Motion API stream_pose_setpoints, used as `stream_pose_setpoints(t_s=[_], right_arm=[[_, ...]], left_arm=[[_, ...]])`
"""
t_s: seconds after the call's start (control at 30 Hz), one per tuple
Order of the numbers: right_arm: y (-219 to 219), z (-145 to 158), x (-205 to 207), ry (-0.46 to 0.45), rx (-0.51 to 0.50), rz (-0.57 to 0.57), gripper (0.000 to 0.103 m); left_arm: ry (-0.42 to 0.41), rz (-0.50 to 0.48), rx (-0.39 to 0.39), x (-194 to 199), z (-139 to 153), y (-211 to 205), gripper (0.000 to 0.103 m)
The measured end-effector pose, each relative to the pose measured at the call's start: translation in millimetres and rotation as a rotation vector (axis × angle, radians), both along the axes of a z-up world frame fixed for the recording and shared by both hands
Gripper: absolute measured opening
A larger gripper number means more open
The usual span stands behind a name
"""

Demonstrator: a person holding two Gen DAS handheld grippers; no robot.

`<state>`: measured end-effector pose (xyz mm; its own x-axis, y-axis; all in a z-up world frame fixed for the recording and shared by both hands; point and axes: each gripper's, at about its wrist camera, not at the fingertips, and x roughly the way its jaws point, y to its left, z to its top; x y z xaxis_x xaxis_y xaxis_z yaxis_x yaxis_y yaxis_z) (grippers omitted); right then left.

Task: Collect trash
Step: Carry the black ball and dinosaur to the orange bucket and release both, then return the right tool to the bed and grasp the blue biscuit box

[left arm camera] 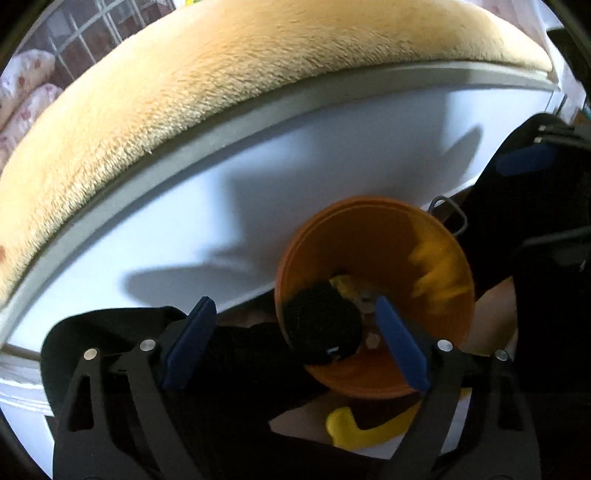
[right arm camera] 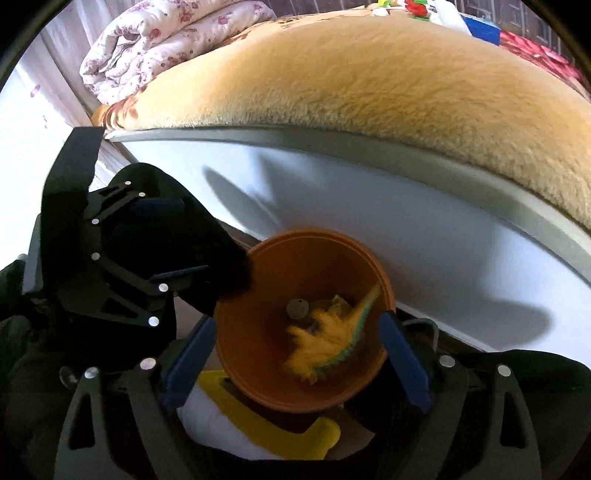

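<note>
An orange bin stands on the floor against a white bed side. A blurred yellow and green piece of trash is dropping inside it; it shows as a yellow blur in the left wrist view. A black item hangs over the bin's near rim. My left gripper is open above the bin's near edge. My right gripper is open and straddles the bin, empty. The left gripper shows at the left of the right wrist view.
A tan plush blanket covers the bed above a grey rail. A floral quilt lies folded at the far end. A yellow and white object lies on the floor beside the bin. Toys sit on the bed.
</note>
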<state>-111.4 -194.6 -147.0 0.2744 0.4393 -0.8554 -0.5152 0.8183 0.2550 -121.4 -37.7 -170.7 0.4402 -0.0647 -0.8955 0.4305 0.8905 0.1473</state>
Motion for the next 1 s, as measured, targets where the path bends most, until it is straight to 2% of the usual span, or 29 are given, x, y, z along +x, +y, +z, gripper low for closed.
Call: stream_pose_setpoints(t_s=[0.17, 0.27, 0.47, 0.63, 0.77, 0.87, 1.0], right_arm=[[-20, 13, -5, -0.026, -0.002, -0.037, 0.088], [-31, 31, -9, -0.055, 0.019, -0.066, 0.088], [-54, 90, 1, -0.169, 0.093, -0.097, 0.088], [-63, 130, 46, -0.281, 0.105, -0.132, 0.088], [-67, 147, 90, -0.312, 0.129, -0.163, 0.086], [-71, 158, 136, -0.337, 0.132, -0.208, 0.085], [-77, 164, 196, -0.36, 0.076, -0.281, 0.081]], left_arm=[[-0.026, -0.011, 0.026, -3, 5, 0, 0.086], [-0.044, -0.011, 0.017, -1, 15, -1, 0.086], [-0.161, -0.007, -0.046, 7, 67, 3, 0.086], [-0.254, 0.03, -0.128, 27, 111, 2, 0.09], [-0.305, 0.084, -0.193, 63, 137, 0, 0.09], [-0.32, 0.129, -0.234, 92, 148, 1, 0.09], [-0.301, 0.194, -0.277, 131, 147, 3, 0.09]])
